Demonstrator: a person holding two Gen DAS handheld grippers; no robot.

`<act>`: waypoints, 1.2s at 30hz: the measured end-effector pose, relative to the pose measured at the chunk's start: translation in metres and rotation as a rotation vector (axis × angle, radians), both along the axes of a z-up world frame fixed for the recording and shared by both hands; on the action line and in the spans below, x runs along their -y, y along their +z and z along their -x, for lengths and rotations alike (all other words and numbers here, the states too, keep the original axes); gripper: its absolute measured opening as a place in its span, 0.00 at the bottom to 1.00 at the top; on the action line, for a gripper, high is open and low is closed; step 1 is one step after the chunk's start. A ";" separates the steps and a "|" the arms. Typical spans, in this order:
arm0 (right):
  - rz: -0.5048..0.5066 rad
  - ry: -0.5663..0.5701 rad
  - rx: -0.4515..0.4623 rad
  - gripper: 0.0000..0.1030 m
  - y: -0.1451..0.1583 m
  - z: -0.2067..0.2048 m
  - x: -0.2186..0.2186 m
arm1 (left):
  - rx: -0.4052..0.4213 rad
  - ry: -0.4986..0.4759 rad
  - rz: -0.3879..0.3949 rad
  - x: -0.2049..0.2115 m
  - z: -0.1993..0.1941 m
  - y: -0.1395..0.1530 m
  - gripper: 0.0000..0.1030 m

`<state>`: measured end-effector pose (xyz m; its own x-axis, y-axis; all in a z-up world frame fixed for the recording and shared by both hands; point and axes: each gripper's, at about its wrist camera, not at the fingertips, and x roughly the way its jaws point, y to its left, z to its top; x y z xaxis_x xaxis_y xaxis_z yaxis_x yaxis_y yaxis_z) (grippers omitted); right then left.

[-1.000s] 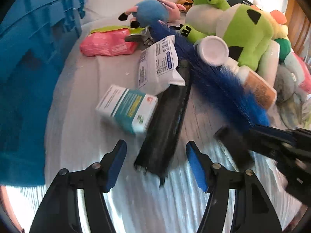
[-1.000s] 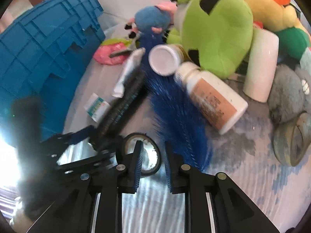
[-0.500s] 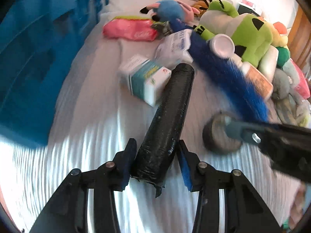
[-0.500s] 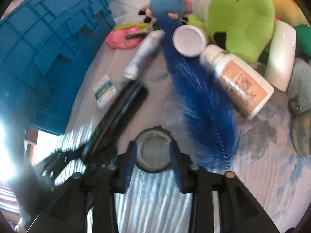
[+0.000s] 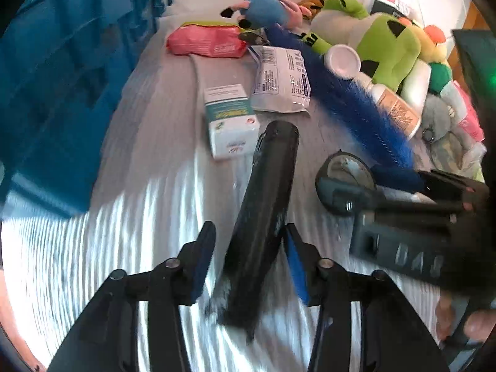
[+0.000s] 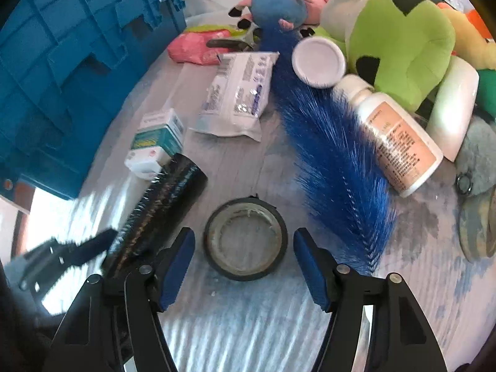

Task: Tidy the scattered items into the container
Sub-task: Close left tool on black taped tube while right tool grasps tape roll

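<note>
A black roll (image 5: 266, 204) lies on the table between the fingers of my left gripper (image 5: 249, 260), which stands open around its near end with a gap on the left side. The roll also shows in the right wrist view (image 6: 161, 207). A black tape ring (image 6: 245, 238) lies flat between the open fingers of my right gripper (image 6: 245, 266), which does not touch it. The ring also shows in the left wrist view (image 5: 344, 173). The blue crate (image 6: 71, 62) stands at the left.
Scattered ahead are a teal-and-white box (image 6: 158, 139), a white pouch (image 6: 238, 93), a blue feather brush (image 6: 328, 142), a white bottle (image 6: 393, 136), a pink pack (image 6: 198, 46) and several plush toys, among them a green one (image 6: 400, 37).
Both grippers were closed around their items half a second ago and have since opened. The black roll and the tape ring rest on the table.
</note>
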<state>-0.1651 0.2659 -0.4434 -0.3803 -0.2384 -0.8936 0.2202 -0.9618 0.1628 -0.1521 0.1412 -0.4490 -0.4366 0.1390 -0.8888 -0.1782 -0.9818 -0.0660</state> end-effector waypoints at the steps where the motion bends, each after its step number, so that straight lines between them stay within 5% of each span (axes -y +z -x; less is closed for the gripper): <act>1: -0.007 -0.001 -0.006 0.55 -0.001 -0.002 -0.002 | 0.002 -0.006 0.002 -0.002 0.005 -0.003 0.46; 10: -0.033 -0.014 0.010 0.55 0.002 -0.004 -0.034 | -0.026 -0.099 0.041 -0.023 0.017 -0.007 0.63; 16: -0.014 0.013 0.015 0.56 0.002 -0.009 -0.049 | -0.027 -0.066 0.041 -0.018 0.023 -0.007 0.64; 23: 0.009 -0.030 -0.038 0.57 0.001 -0.022 -0.056 | -0.032 -0.028 0.044 -0.025 0.030 -0.015 0.84; 30: 0.035 -0.062 -0.163 0.58 -0.004 -0.041 -0.061 | -0.044 -0.041 0.046 -0.026 0.025 -0.014 0.86; 36: -0.014 -0.039 -0.160 0.55 -0.002 -0.042 -0.059 | -0.091 -0.029 0.034 -0.021 0.021 -0.017 0.84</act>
